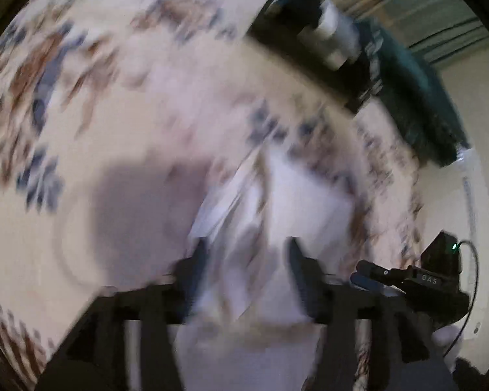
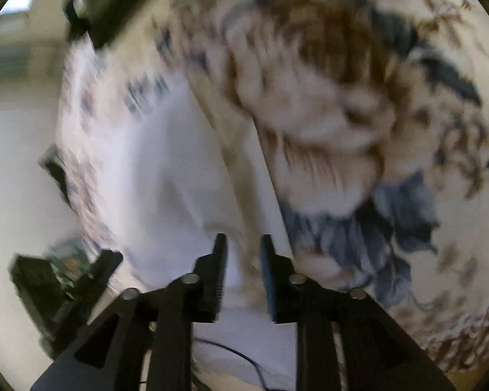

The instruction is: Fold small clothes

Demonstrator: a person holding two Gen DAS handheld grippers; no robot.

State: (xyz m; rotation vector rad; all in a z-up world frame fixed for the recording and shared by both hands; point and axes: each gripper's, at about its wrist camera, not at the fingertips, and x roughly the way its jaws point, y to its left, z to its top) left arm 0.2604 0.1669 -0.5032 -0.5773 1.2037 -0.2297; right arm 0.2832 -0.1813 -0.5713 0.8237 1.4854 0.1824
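Both views are smeared by motion blur. The left tool [image 1: 246, 254] points steeply down at a white garment [image 1: 296, 195], its jaws standing wide apart with pale cloth showing in the gap; whether the pads touch that cloth is too blurred to tell. The right tool [image 2: 243, 251] also tilts down, jaws parted more narrowly, over the same white garment [image 2: 166, 169], and a beige fold or strap of it runs between the fingers without a clear pinch. In the left view the right tool [image 1: 368, 273] shows at the near right, close by. The garment lies on a cream rug [image 1: 81, 104] with blue and brown flowers, open to the left and far side. Dark furniture [image 1: 309, 22] borders the rug's far right edge.
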